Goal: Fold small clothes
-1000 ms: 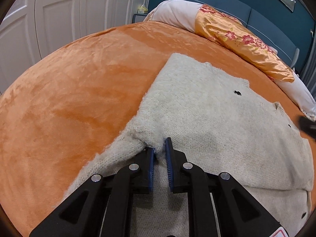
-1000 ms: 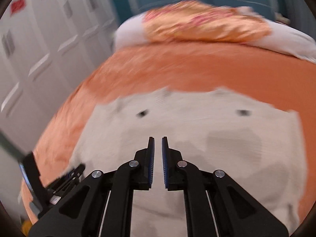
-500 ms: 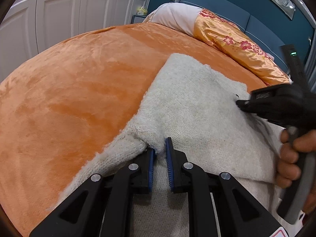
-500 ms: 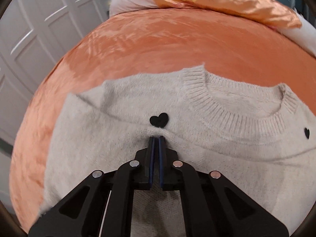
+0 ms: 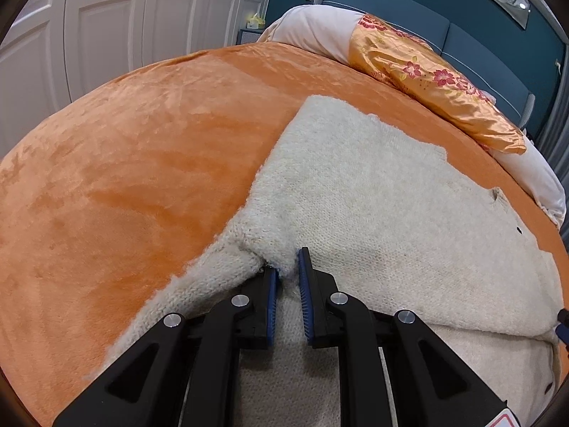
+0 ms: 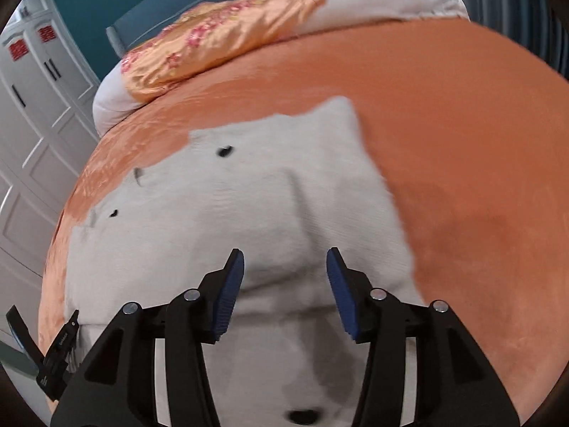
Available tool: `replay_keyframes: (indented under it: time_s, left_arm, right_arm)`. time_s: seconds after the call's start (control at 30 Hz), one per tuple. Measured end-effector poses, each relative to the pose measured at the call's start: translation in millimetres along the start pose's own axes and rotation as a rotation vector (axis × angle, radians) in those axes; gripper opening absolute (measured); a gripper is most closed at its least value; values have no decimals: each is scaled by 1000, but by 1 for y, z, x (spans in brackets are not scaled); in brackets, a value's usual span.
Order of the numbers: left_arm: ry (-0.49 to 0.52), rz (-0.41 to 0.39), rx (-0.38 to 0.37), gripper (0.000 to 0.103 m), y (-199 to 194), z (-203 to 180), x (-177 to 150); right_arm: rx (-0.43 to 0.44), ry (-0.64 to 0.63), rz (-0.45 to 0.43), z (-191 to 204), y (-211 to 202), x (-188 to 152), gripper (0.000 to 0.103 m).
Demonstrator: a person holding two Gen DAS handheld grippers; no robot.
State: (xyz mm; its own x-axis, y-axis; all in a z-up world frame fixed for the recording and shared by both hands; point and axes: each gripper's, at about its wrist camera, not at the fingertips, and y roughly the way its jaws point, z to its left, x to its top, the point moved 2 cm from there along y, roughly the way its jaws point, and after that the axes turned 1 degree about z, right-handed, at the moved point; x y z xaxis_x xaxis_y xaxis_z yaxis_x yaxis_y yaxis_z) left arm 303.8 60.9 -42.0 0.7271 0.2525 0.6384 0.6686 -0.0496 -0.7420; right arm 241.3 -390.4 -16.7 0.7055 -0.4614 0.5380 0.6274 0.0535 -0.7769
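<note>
A cream knit sweater (image 5: 373, 192) with small black hearts lies partly folded on the orange bed cover (image 5: 142, 163). My left gripper (image 5: 287, 267) is shut on a bunched fold of the sweater at its left edge, beside the sleeve. In the right wrist view the sweater (image 6: 249, 199) is blurred. My right gripper (image 6: 285, 267) is open and empty just above the sweater's folded part. The left gripper's black body (image 6: 53, 348) shows at the lower left of that view.
An orange floral pillow (image 5: 434, 71) and white pillows (image 5: 313, 28) lie at the head of the bed against a blue headboard (image 5: 462, 25). White wardrobe doors (image 5: 106, 21) stand to the left. The orange cover stretches wide to the sweater's left and right (image 6: 480, 142).
My right gripper has opened and pulled back from the heart near the neckline toward the sweater's right side. It has left the left wrist view. My left gripper keeps its hold.
</note>
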Motion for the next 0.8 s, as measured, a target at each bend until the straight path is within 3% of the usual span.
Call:
replay_keyframes:
  time_s: [0.07,0.13,0.17,0.3,0.33,0.43,0.6,0.63,0.67,0.7,0.73,0.77,0.8]
  left_arm:
    - [5,2,7,14,0,-1,1]
    - [9,3,12,14,0,-1,1]
    - [10,4,14,14,0,-2,2]
    - [24,3,31,14,1,-5,1]
    - [29,3,37,14,2,-5,1]
    - [38,4,48,14,2,-7,0]
    - [60,25,80,16,-2,-11,5]
    - [68,40,89,19,-7,-13,8]
    - [75,52,93,31,-12,-14,9]
    - [82,74,96,50,-23,-12,9]
    - [82,92,93,59,-35,-8,7]
    - [80,93,85,70,-51,-1,3]
    - [82,88,84,73,-64,5,-2]
  right_arm:
    - [28,0,36,-2,11,-3,43]
    - [54,-6,37,5,16,-2,10]
    - [75,-8,25,9,12,1,6]
    - [68,-48,-136,19,-25,18,5]
    - [53,-37,-132,13,-22,19,5]
    - [-37,-9,35,-15,32,1,4]
    - [-1,13,23,-6,4,9,9]
    - [-13,14,8,-4,-14,7,9]
    - [-10,8,-1,-4,-30,3,10]
    - [-2,0,-2,-5,-44,-2,12]
    - [2,-11,-7,-8,-60,-10,15]
    - [1,-33,-19,-13,-82,-23,25]
    - [-2,-48,-24,-21,-98,-31,37]
